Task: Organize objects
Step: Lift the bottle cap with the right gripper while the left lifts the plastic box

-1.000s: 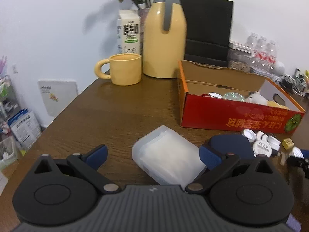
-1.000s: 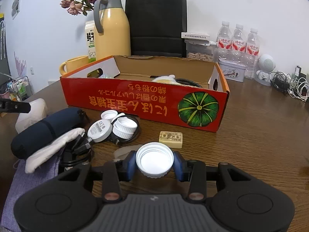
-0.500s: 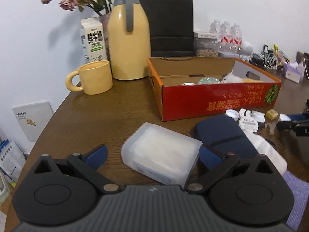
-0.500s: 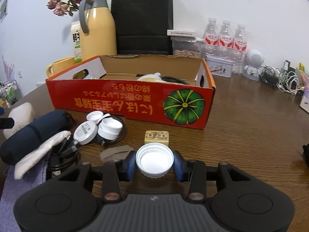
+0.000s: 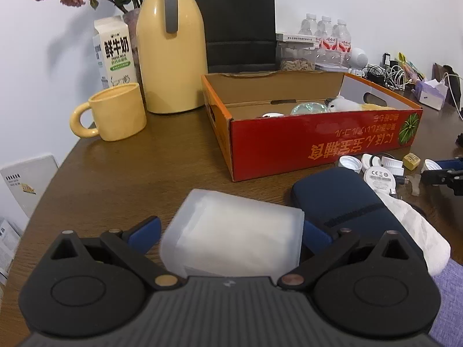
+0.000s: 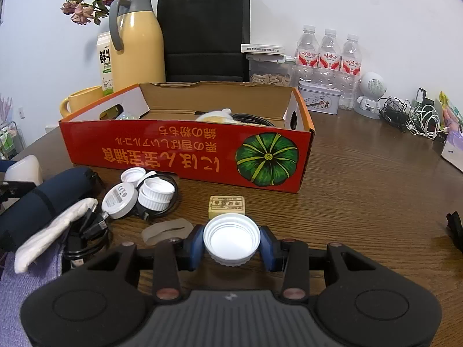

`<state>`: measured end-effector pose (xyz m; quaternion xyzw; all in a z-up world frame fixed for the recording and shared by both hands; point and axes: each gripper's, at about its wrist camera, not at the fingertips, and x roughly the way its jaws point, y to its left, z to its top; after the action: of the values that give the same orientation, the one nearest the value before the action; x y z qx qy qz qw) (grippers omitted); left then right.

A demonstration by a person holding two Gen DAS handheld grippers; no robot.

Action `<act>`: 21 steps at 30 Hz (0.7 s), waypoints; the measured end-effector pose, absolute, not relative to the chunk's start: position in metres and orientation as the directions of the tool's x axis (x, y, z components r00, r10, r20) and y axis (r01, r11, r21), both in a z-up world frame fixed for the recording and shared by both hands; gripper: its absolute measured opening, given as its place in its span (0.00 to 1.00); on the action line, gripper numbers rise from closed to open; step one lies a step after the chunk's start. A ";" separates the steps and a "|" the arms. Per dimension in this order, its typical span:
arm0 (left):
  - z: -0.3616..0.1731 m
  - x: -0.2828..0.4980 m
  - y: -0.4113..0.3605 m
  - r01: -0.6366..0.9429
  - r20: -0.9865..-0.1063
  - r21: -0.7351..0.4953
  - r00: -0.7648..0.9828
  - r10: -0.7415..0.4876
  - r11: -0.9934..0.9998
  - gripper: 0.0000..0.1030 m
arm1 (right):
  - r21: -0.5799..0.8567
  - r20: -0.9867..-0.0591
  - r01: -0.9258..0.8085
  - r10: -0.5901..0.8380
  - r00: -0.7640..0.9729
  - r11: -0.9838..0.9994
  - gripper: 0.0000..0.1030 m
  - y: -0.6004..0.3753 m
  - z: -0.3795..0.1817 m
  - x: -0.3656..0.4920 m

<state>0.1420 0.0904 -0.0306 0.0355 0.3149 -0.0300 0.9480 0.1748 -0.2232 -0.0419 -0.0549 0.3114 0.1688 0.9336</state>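
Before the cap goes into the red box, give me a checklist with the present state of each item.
1. White cap clamped by the right hand-held gripper: ok, a blue pad on each side.
2. Cap's open side up: ok.
3. Red box open on top: ok.
4. Free floor in the box: ok, bare cardboard at its left end.
5. Left hand-held gripper grips the translucent case: cannot tell, the left pad seems apart from it.
6. Path to the box: ok if lifted; the small tan block lies ahead.

A dark wood-grain counter (image 6: 361,173) with a rounded corner stands against a plain white wall (image 6: 332,3), evenly lit; a wire shelf rack (image 6: 8,141) stands beyond its left edge.
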 end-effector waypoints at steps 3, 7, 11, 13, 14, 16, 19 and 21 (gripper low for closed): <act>-0.035 0.147 0.094 0.057 -0.606 0.020 0.795 -0.033 0.998 1.00 | 0.003 -0.600 -0.349 0.281 0.749 0.937 0.38 -0.223 -0.042 0.175; -0.034 0.146 0.098 0.024 -0.589 -0.034 0.807 -0.040 0.999 1.00 | 0.004 -0.600 -0.349 0.281 0.749 0.937 0.38 -0.223 -0.042 0.175; -0.034 0.142 0.095 0.011 -0.582 -0.039 0.813 -0.031 0.999 0.84 | 0.003 -0.600 -0.349 0.281 0.749 0.937 0.38 -0.223 -0.042 0.175; -0.034 0.141 0.092 0.002 -0.580 -0.039 0.814 -0.024 0.999 0.83 | 0.002 -0.600 -0.349 0.280 0.749 0.937 0.38 -0.223 -0.042 0.175; -0.034 0.139 0.092 0.000 -0.578 -0.047 0.815 -0.027 0.999 0.83 | 0.001 -0.599 -0.349 0.280 0.750 0.937 0.38 -0.223 -0.042 0.175; -0.033 0.136 0.090 -0.005 -0.573 -0.054 0.819 -0.027 0.999 0.83 | -0.001 -0.598 -0.348 0.279 0.751 0.937 0.38 -0.223 -0.041 0.174; -0.031 0.131 0.088 -0.020 -0.550 -0.050 0.835 -0.011 0.999 0.83 | -0.002 -0.595 -0.352 0.281 0.753 0.936 0.38 -0.223 -0.041 0.173; -0.028 0.126 0.086 -0.030 -0.529 -0.047 0.849 0.000 0.998 0.83 | -0.005 -0.587 -0.355 0.285 0.758 0.935 0.38 -0.222 -0.040 0.171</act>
<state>0.1264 0.0857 -0.0279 -0.0266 0.2751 0.0078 0.9610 0.1714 -0.2219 -0.0404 -0.0579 0.3033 0.1710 0.9356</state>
